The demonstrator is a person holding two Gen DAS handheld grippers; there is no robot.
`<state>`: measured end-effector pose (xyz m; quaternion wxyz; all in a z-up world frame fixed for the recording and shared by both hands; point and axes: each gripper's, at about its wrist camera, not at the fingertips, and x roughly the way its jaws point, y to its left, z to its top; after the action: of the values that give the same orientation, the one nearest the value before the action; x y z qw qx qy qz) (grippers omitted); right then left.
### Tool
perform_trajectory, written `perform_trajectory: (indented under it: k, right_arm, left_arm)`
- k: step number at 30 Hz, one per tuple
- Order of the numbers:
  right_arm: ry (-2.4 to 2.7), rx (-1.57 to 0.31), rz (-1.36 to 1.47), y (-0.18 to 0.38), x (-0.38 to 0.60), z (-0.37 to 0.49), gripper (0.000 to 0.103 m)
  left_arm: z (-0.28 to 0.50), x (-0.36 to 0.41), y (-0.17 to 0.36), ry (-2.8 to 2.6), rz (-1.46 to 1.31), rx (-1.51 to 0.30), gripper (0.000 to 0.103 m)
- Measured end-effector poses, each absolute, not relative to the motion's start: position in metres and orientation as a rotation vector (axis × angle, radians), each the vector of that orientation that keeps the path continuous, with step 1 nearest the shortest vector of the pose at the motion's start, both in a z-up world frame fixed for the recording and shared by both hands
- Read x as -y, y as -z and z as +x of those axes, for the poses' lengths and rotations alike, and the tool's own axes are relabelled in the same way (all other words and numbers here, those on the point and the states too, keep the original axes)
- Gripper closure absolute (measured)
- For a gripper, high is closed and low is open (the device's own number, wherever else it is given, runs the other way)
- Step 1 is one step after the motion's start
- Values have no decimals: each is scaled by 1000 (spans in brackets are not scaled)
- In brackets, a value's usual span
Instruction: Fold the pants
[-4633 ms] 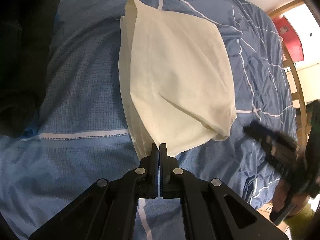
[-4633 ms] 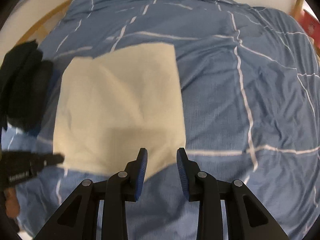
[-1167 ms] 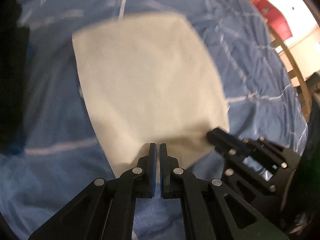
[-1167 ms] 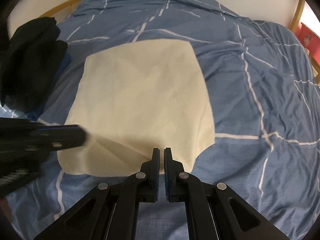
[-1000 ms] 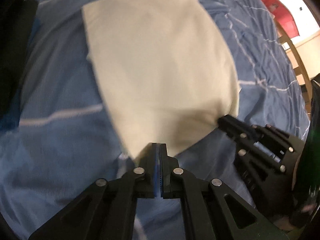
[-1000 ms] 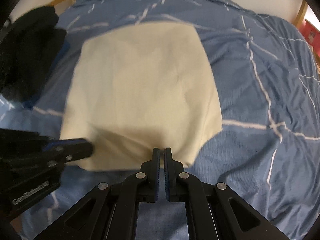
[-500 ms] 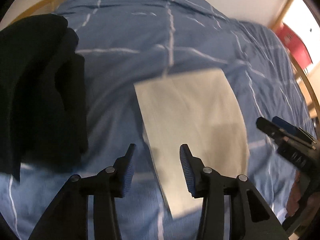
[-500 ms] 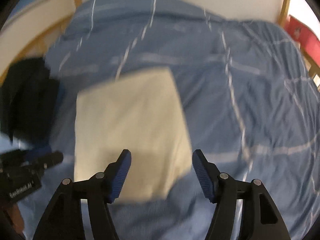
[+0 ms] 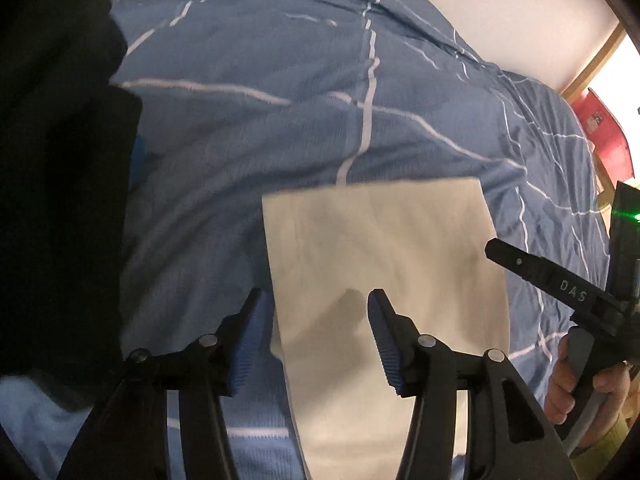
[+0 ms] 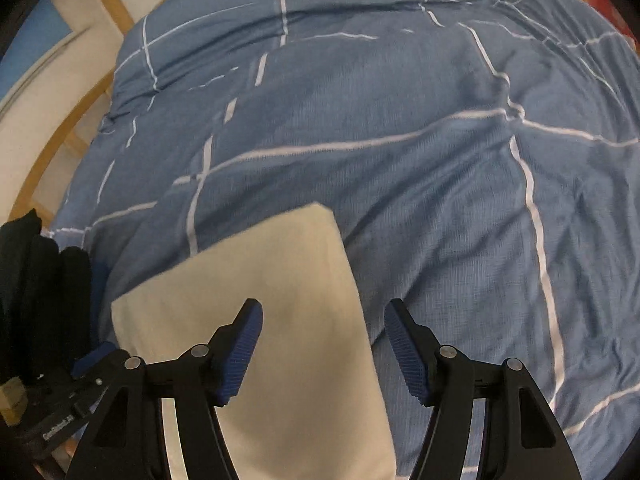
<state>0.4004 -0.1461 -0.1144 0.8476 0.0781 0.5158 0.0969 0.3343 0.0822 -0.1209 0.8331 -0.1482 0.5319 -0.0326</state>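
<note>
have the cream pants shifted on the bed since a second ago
Cannot tell: the pants look farther from the dark clothes, but both cameras pulled back as the claws let go.

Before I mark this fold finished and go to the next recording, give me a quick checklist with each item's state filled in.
1. Left gripper released, jaws just opened, nothing between the pads: ok.
2. Right gripper released, jaws just opened, nothing clamped: ok.
3. Cream pants lie flat on the blue duvet as a compact rectangle: ok.
4. Far edges look straight, corners square: ok.
5. Near edge tidy: cannot tell, hidden behind the grippers.
6. Pants apart from the black clothes at the side: ok.
</note>
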Motion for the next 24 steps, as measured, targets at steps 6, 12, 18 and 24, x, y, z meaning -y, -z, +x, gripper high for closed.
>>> perform_trajectory:
  k: [6,12,18,24]
  right_arm:
    - [-210,-1164,218,140,156,389,39]
    - [-217,-1183,205,149,156,379,39]
    - [-225,-1197,192,157,157,378,39]
    - [-236,-1192,193,161,157,380,41]
  left_arm:
    - [333,-88,139,99,-404,-1171,55]
    - [343,-92,150,151,-443,-1205,58]
    - [350,-90,159,142,-426,-1212,47]
    - [358,-87,164,171,-439,-1230,57]
